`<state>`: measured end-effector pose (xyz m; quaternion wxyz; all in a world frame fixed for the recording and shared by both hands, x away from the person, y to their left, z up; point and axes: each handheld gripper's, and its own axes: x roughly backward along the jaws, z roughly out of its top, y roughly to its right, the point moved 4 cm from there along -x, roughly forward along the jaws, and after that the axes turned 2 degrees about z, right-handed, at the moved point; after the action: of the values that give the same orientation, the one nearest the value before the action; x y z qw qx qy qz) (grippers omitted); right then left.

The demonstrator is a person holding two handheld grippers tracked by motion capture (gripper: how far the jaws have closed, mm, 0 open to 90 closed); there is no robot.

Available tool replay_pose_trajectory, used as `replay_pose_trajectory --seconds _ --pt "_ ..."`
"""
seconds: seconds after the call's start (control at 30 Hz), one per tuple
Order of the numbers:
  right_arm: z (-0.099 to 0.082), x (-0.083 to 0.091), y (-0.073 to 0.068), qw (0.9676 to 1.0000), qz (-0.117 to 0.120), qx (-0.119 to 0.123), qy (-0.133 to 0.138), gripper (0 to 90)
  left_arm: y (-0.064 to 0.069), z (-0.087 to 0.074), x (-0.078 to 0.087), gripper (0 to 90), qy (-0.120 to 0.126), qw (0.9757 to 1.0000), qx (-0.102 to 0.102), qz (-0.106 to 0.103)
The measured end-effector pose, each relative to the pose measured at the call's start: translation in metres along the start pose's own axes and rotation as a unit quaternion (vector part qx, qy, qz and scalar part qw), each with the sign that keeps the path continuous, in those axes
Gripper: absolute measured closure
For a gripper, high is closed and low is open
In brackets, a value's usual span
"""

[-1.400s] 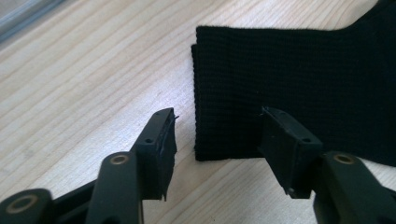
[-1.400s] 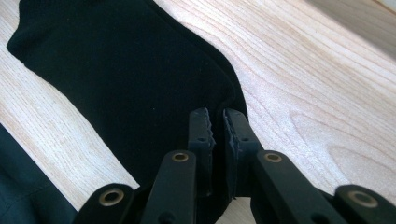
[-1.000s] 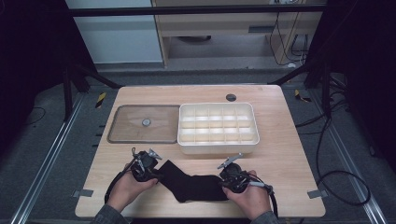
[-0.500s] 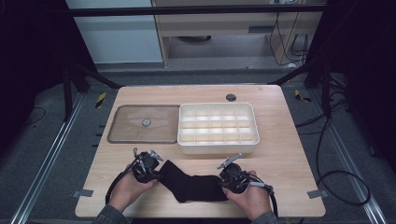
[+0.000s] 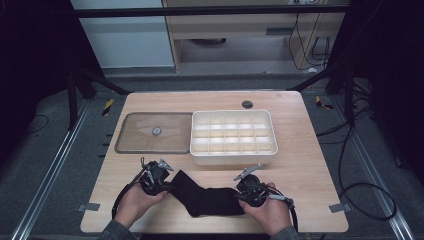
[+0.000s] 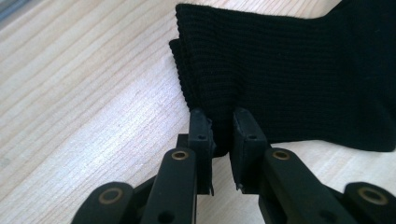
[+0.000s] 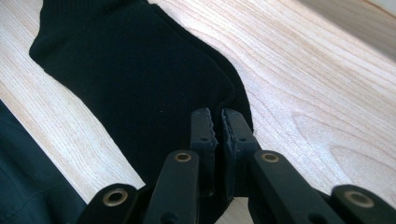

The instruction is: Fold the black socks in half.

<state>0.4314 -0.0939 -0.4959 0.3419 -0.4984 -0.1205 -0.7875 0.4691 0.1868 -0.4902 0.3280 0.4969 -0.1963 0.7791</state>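
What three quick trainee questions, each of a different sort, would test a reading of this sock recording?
1. True or false: the black sock lies inside the white divided tray.
2. Which end of the sock does the left tool pinch: A the ribbed cuff, B the toe?
3. Fill in: left of the tray lies a flat clear ____ with a small knob.

Key
1. False: it lies on the wooden table, in front of the tray.
2. A; the right tool clamps the other end.
3. lid

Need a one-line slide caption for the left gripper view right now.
Left tool pinching the ribbed cuff edge of a black sock lying on the wooden table.
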Motion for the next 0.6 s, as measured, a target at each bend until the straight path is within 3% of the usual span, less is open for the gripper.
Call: replay_pose_trajectory --seconds 0.23,0.33,0.5,0.6 --pt "-0.002 0.0 -0.002 1.0 0.002 -0.007 0.003 60.7 -0.004 0.003 0.012 79.5 0.01 0.9999 -0.001 -0.004" --pt "-0.004 -0.001 -0.005 1.0 0.001 -0.005 0.0 58.2 -0.005 0.004 0.016 79.5 0.013 0.9999 0.002 -0.003" --pt "-0.004 -0.005 -0.007 0.9999 0.009 -0.003 -0.008 72.4 -0.011 0.003 0.023 79.5 0.015 0.9999 0.003 -0.005" --pt "-0.004 -0.008 -0.009 0.9998 0.013 -0.002 -0.013 76.5 -0.01 0.003 0.025 79.5 0.016 0.9998 0.004 -0.008"
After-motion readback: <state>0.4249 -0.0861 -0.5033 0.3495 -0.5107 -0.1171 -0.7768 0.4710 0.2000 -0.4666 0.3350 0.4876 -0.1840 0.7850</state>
